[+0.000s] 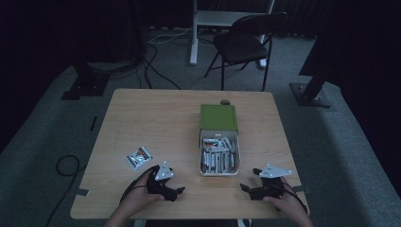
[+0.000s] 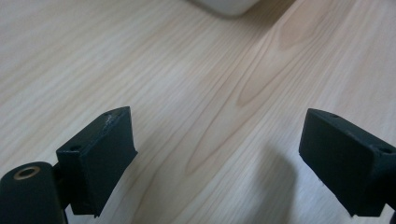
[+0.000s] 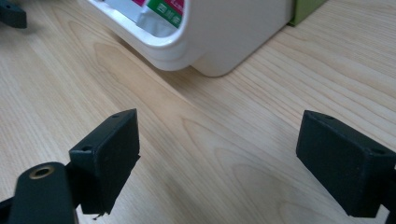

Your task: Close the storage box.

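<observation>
Bench (image 1: 156,118): pale wood, centre of the high view, dim room around it.
Tray (image 1: 235,156): white, right of centre on the bench, full of small packets (image 1: 216,153); its rounded near corner shows at the top of the right gripper view.
Green box (image 1: 218,117): lies just behind the tray, touching its far end.
Loose packet (image 1: 139,157): flat on the bench, lower left of centre in the high view, just above the left gripper and well apart from the tray.
Left gripper (image 1: 180,191): lower left of centre in the high view, low over the bench, pointing right toward the tray's near end; fingers (image 2: 100,158) spread wide, bare wood between them.
Right gripper (image 1: 244,187): lower right in the high view, pointing left, just below the tray's near right corner; fingers (image 3: 109,156) spread wide, nothing between them, apart from the tray.
Hands: each grips its tool from the bottom edge of the high view.
Chair (image 1: 243,42): dark, on the floor beyond the bench, top centre.
</observation>
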Available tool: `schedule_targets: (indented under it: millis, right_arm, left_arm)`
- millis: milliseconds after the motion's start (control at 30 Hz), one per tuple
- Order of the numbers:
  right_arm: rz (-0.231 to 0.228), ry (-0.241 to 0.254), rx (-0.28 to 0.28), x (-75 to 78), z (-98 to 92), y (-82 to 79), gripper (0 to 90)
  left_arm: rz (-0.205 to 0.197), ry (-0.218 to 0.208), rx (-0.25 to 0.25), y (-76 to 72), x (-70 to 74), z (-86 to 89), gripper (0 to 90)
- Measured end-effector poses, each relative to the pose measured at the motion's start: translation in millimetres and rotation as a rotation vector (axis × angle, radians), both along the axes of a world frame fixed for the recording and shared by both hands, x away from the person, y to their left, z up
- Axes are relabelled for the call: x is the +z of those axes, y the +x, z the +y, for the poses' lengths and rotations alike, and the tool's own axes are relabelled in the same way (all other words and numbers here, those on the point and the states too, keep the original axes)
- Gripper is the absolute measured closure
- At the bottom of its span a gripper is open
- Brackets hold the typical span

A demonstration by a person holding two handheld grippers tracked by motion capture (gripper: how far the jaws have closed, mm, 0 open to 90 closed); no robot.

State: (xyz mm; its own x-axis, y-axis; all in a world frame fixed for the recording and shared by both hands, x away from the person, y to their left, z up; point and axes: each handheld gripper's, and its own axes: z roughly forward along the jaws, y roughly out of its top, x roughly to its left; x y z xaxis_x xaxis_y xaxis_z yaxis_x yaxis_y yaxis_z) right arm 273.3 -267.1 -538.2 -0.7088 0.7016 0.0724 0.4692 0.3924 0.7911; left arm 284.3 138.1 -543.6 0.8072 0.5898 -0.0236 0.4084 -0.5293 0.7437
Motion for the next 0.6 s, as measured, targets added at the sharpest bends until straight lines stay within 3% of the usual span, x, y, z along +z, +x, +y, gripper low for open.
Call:
schedule_targets:
  millis: [333, 600]
  right_arm:
    - [-0.032, 0.051, -0.002, 6.3, 1.4, 4.2, 12.8]
    - [-0.045, 0.093, -0.015, 12.8, 4.1, 7.7, 12.8]
  left_arm:
    - [-0.056, -0.102, 0.001, 7.2, 11.5, -11.9, 13.1]
    - [-0.092, -0.118, -0.001, 11.8, 16.0, -27.0, 13.1]
